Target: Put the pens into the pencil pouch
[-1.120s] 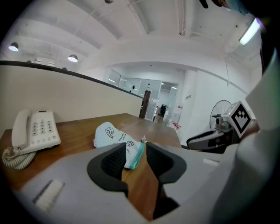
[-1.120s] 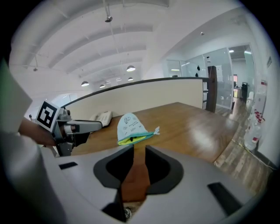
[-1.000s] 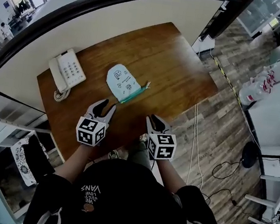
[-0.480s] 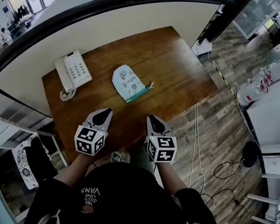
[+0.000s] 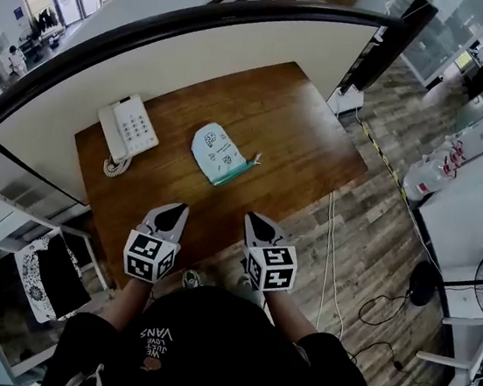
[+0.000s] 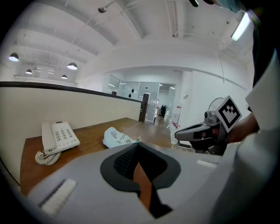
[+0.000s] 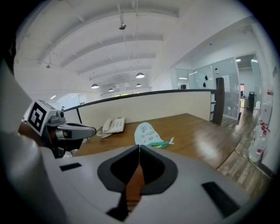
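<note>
**Both hand-held grippers closed and empty as pouch lies mid-worktop**

The pale blue pencil pouch lies flat near the middle of the wooden worktop, its teal zip edge turned toward the person and a small zip pull sticking out at the right end. Whether any pens are inside cannot be made out.

A white telephone with a coiled cord sits to the pouch's left, well apart from it, close to the cream partition that backs the worktop.

The left hand-held gripper and the right hand-held gripper are held side by side above the worktop's near edge, both pointing toward the pouch and well short of it. In each gripper view the two jaws meet at their tips with nothing between them. The worktop's brown surface shows through the slit below the dark pads.

The person, in a black top, stands at the near side of the worktop.
</note>
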